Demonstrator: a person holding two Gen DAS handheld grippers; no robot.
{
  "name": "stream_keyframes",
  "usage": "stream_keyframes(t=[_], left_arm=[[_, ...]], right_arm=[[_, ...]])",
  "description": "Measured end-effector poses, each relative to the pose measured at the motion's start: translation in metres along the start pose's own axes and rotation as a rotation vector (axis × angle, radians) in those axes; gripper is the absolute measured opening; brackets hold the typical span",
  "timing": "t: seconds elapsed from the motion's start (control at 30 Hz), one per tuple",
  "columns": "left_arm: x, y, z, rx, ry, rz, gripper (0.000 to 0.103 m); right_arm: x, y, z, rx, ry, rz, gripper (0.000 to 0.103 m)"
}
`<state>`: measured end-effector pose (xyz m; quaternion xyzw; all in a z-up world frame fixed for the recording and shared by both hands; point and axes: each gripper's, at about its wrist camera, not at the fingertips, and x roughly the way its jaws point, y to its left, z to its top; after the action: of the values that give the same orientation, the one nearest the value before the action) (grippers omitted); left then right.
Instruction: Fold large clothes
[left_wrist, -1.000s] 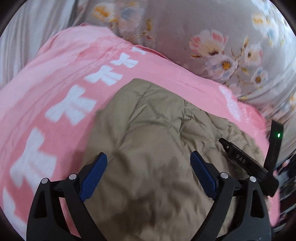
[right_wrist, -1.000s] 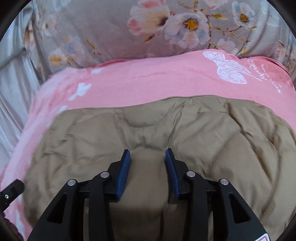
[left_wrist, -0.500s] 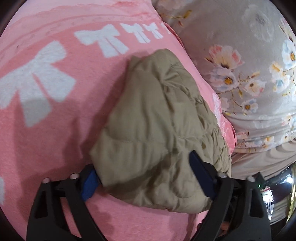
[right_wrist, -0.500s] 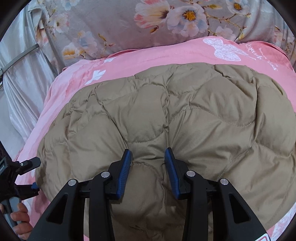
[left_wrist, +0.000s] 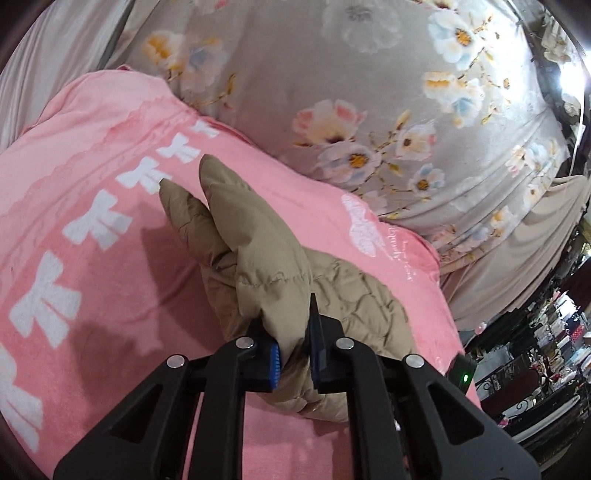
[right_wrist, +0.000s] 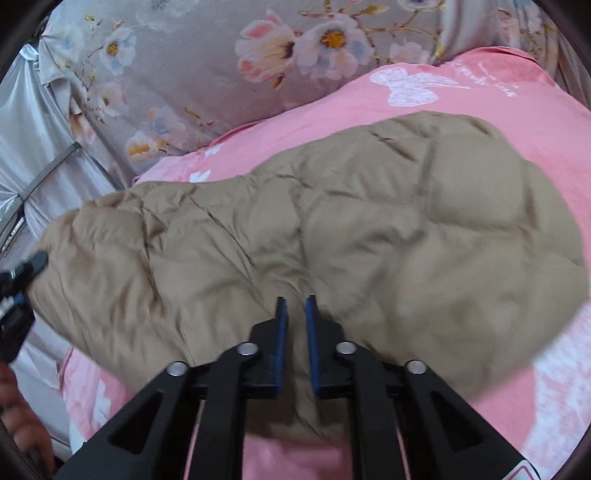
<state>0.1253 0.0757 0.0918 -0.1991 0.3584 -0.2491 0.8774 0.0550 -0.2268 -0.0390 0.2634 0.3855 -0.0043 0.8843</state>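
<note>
Between the blue pads of the left gripper (left_wrist: 293, 345) sits a bunched edge of the tan quilted jacket (left_wrist: 273, 280); its jaws have just been closing and now pinch that fabric firmly, with the puffy cloth bulging out ahead of the tips and two pointed folds standing up beyond them. Ahead of the right gripper (right_wrist: 295, 328) the same jacket spreads wide as a rumpled, padded mass, reaching far to either side of the fingers; those jaws have just been closing too, and they stand nearly together with a thin pleat of the tan cloth drawn in between them, so this one also looks clamped on the garment. Beneath both tools lies a pink blanket (left_wrist: 92, 280) printed with white bows, and beyond it, farther from the tips, a grey floral bedcover (left_wrist: 332, 74). At the left rim of the right wrist view the other tool's black frame shows at the jacket's far end, with part of a hand (right_wrist: 22, 417) below it. As for progress, the jacket appears gathered into a thicker bundle rather than laid flat, so at least some folding seems done, yet its outline is uneven and partly lifted; squaring the edges, laying it down and any last fold likely remain.
</note>
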Motion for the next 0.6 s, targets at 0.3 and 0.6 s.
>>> stream_keyframes(t=[0.3,0.6], left_arm=[[-0.036,-0.035,0.005,0.081,-0.074,-0.033,0.007],[-0.001,-0.125,-0.006,0.303,0.016,-0.159,0.007]], right_arm=[[0.041,0.029,-0.046,0.006,0.182,0.145,0.003],[0.009,0.023,-0.048,0.08,0.178,0.303,0.003]])
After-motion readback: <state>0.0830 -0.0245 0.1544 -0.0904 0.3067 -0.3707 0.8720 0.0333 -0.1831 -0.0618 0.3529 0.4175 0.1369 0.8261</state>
